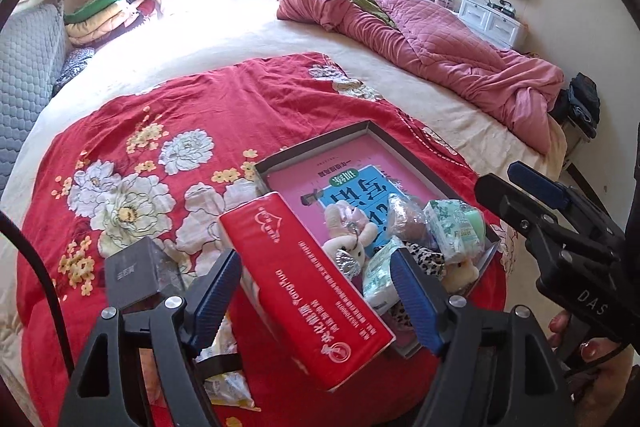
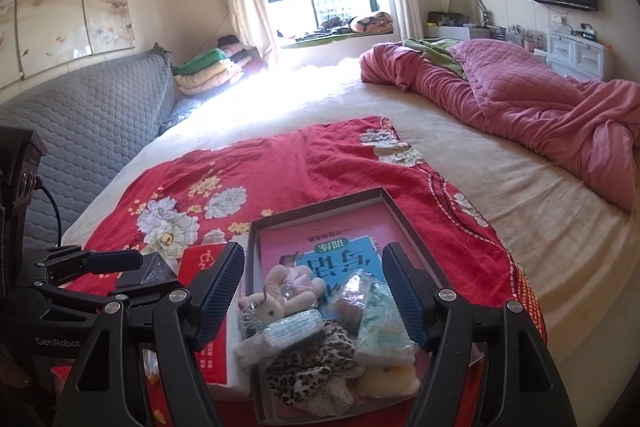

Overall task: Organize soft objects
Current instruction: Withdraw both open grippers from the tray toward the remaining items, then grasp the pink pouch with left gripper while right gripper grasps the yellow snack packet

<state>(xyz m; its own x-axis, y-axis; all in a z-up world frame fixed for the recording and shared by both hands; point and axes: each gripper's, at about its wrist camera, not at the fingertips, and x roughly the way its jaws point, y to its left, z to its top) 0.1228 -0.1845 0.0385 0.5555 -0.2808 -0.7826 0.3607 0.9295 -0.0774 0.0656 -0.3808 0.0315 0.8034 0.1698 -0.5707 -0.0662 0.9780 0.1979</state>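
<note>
Both your left gripper [image 1: 316, 291] and right gripper [image 2: 314, 293] stand open, empty. The red tissue pack [image 1: 308, 291] leans on the box [image 1: 404, 147] rim (light, squashy): grip its long sides.

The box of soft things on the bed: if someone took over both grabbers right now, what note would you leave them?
Left gripper: open, holding nothing.
Right gripper: open, holding nothing, above the box.
Shallow box on the red floral cloth: plush toys, leopard-print fabric, wrapped tissue packs.
Red tissue pack: tilted on the box's left rim, not fully inside.
Left: settle the red pack; check small packets beside the box.
</note>
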